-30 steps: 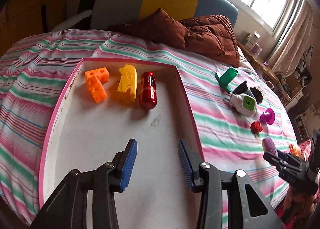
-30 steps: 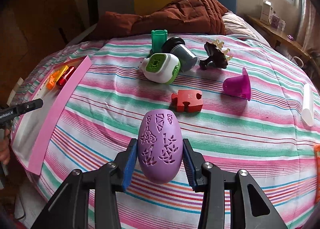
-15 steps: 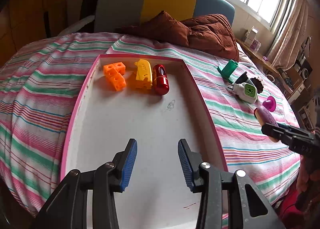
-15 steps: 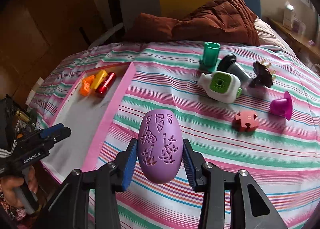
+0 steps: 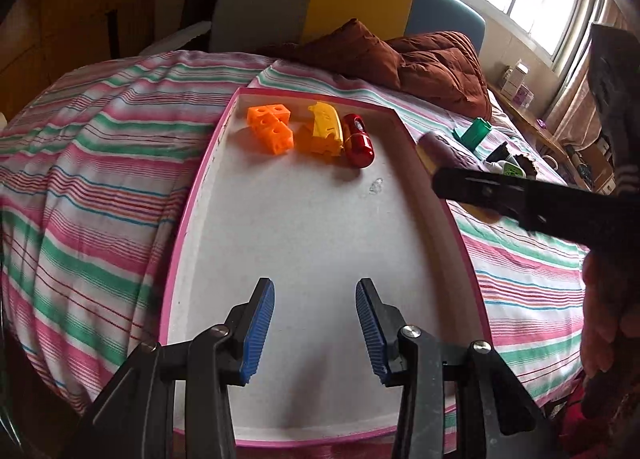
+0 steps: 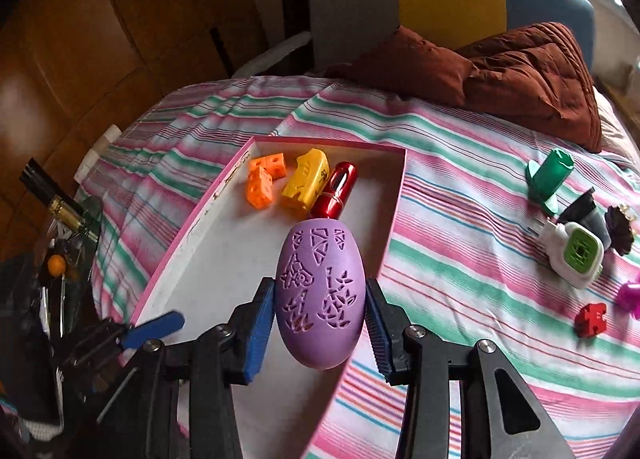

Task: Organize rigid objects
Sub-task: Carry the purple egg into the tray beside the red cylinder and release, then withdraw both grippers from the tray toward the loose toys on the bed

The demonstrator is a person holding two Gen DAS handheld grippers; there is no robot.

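Observation:
My right gripper [image 6: 320, 331] is shut on a purple egg-shaped shell [image 6: 320, 295] with cut-out patterns, held above the right edge of the pink-rimmed white tray [image 6: 394, 195]. At the tray's far end lie orange cubes [image 6: 262, 181], a yellow piece [image 6: 306, 181] and a red capsule [image 6: 334, 191]. My left gripper [image 5: 314, 333] is open and empty over the tray's near end [image 5: 468, 259]. In the left wrist view the right gripper [image 5: 520, 199] reaches in from the right with the purple shell [image 5: 440, 149] partly hidden.
On the striped bedspread right of the tray lie a green cup [image 6: 550, 175], a white and green device [image 6: 574, 255], a dark tube [image 6: 586, 211], a red puzzle piece [image 6: 591, 319] and a magenta piece [image 6: 630, 295]. A brown quilt [image 6: 520, 71] lies at the back.
My right gripper has carried the purple shell leftward from the bedspread to the tray's right edge. My left gripper stays open over the tray's near end.

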